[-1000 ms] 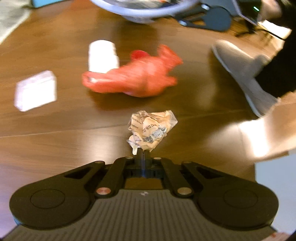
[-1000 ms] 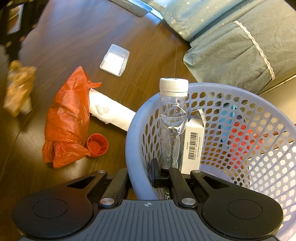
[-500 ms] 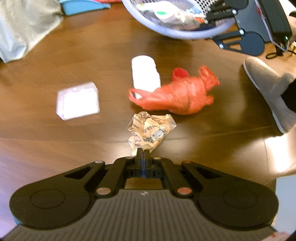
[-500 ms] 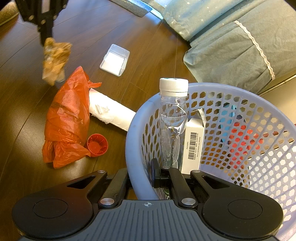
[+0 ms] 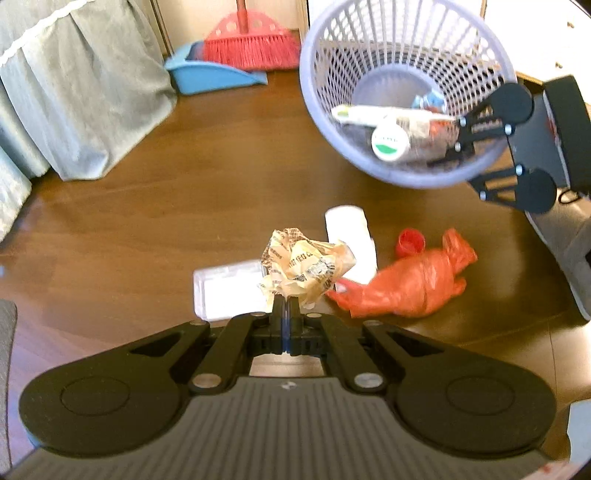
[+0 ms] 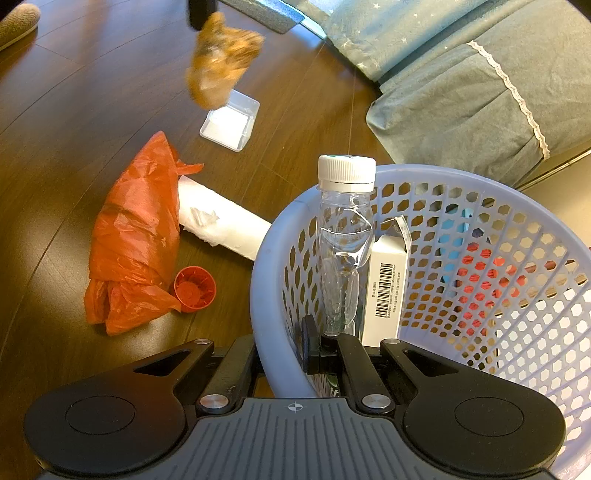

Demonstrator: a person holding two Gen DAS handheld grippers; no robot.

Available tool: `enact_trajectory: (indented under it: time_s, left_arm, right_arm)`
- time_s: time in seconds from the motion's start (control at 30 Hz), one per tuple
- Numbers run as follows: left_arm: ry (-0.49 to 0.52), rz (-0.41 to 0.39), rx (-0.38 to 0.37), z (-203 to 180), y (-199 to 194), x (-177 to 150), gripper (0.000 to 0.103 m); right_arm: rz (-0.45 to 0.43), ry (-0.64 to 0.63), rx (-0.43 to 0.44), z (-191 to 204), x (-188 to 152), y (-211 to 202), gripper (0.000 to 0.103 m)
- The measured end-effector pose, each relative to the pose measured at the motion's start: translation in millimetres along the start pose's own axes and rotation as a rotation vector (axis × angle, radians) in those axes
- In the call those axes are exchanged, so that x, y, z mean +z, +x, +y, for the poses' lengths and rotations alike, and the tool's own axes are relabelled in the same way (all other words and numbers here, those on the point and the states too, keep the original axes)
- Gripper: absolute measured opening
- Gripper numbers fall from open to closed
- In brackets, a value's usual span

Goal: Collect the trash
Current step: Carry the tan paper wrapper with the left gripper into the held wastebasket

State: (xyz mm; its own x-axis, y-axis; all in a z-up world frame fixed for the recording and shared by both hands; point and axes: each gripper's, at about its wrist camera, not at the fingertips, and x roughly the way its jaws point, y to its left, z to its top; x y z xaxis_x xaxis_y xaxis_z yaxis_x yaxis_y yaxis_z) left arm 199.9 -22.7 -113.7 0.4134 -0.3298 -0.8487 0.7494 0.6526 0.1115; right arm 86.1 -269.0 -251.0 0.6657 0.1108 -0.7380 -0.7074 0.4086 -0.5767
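My left gripper [image 5: 283, 308] is shut on a crumpled tan paper wrapper [image 5: 301, 267] and holds it in the air above the wood floor. That wrapper [image 6: 221, 61] shows blurred at the top of the right wrist view. My right gripper [image 6: 284, 345] is shut on the rim of a lavender mesh basket [image 6: 266, 258], tilted, seen far right in the left wrist view as the basket [image 5: 402, 92]. A clear bottle [image 6: 345, 236] and a white box [image 6: 386, 288] lie inside it. On the floor lie an orange plastic bag [image 5: 406, 284], a white roll [image 5: 351, 236], a red cap [image 5: 410, 242] and a clear plastic box [image 5: 229, 290].
A grey-green bed skirt [image 5: 74, 85] hangs at the left. A red broom [image 5: 251, 40] and blue dustpan [image 5: 210, 75] stand against the far wall. A slipper [image 6: 18, 26] shows at the top left of the right wrist view.
My left gripper has carried the wrapper up and towards the basket, which now fills the upper right of its view. The right gripper and basket have stayed put.
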Motion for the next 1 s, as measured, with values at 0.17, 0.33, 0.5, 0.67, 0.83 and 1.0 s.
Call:
enact_trajectory:
  time_s: [0.17,0.33,0.5,0.67,0.83,1.0]
  left_arm:
    - [-0.007,-0.026,0.006,0.5,-5.7,9.4,0.0]
    - [0.003,-0.06,-0.001,-2.3,-13.9,20.5,0.0]
    - [0.012,-0.111,-0.007,-5.1,-25.7,37.3,0.0]
    - [0.03,-0.166,-0.011,-8.0,-37.6,56.7,0.0]
    - [0.058,-0.205,-0.032,-15.9,-39.2,78.8,0.0]
    - [0.09,-0.267,-0.066,-29.9,-33.7,112.9,0.0]
  right_arm:
    - [0.0,0.001,0.0,0.6,0.1,0.3,0.002]
    - [0.0,0.001,0.0,0.9,-0.8,0.2,0.002]
    - [0.0,0.002,0.0,0.9,-1.1,0.0,0.002]
    - [0.0,0.002,0.0,0.9,-0.7,0.1,0.002]
    - [0.0,0.004,0.001,0.9,-1.3,0.0,0.002]
    - [0.0,0.007,0.0,0.5,-1.8,-0.3,0.002]
